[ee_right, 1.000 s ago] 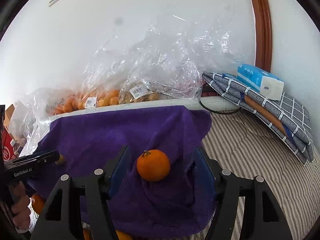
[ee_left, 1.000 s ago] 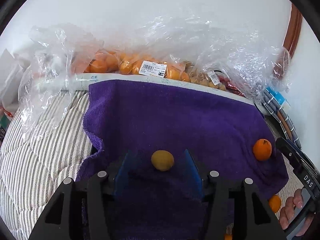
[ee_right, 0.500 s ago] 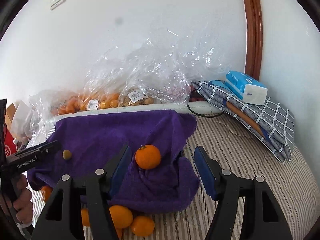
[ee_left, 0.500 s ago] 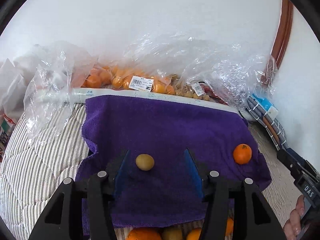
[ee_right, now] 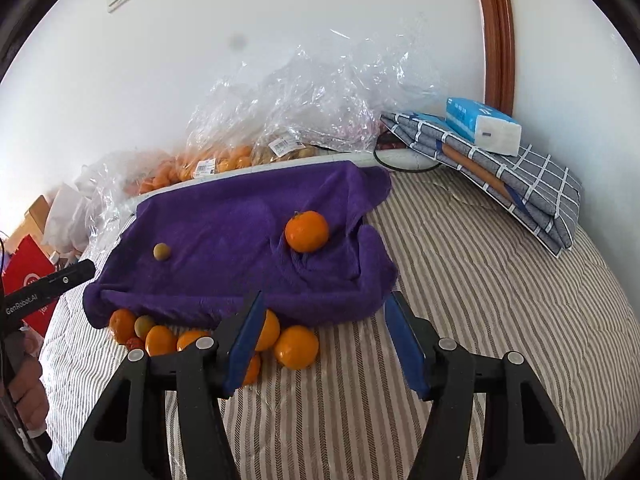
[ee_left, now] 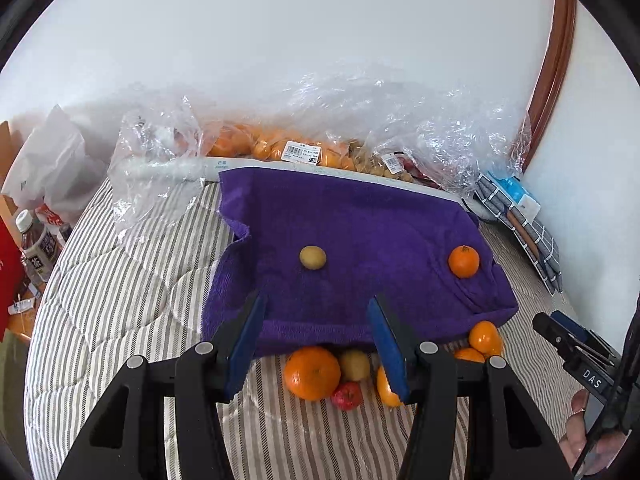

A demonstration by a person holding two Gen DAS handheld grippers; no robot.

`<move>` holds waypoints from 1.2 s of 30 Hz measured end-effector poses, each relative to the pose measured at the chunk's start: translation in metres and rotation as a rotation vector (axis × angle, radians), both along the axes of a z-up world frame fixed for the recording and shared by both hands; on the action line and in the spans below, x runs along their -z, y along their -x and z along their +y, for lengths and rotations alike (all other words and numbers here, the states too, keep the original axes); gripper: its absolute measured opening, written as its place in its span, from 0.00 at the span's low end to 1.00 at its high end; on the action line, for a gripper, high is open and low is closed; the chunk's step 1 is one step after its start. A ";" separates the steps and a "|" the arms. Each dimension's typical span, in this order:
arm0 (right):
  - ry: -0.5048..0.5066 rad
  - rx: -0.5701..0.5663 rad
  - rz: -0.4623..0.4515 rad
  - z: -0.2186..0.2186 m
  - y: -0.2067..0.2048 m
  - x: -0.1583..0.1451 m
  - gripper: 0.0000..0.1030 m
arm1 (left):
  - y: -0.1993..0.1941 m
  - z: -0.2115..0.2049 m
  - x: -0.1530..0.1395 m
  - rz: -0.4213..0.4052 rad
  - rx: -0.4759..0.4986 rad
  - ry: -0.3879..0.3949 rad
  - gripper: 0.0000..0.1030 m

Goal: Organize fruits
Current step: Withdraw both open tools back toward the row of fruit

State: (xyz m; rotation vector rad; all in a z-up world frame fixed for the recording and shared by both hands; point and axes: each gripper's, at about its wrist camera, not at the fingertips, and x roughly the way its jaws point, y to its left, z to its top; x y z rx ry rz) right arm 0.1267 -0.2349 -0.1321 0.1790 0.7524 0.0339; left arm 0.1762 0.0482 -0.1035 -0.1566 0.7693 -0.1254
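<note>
Both claws, left claw [ee_left: 318, 338] and right claw [ee_right: 324, 338], gape empty, having backed off the purple towel [ee_left: 360, 240], revealing loose fruit [ee_left: 312, 372].

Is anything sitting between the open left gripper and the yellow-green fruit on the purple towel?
Nothing visible does. The left gripper is open and the yellow-green fruit lies ahead of its fingers, with only bare purple towel between them. The loose pile of oranges sits nearer, at the towel's front edge, below the fingers.
</note>
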 end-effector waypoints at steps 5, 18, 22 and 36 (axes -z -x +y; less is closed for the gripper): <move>-0.001 -0.001 0.008 0.000 0.016 0.001 0.60 | 0.019 0.008 0.007 0.011 -0.021 -0.022 0.51; 0.037 -0.006 0.065 0.011 0.015 0.037 0.60 | 0.031 0.039 0.052 0.116 -0.090 -0.018 0.51; 0.050 -0.017 0.076 0.016 0.006 0.045 0.54 | 0.031 0.048 0.068 0.144 -0.113 -0.014 0.51; 0.094 -0.100 0.136 0.031 -0.023 0.062 0.53 | 0.032 0.050 0.076 0.126 -0.087 -0.019 0.58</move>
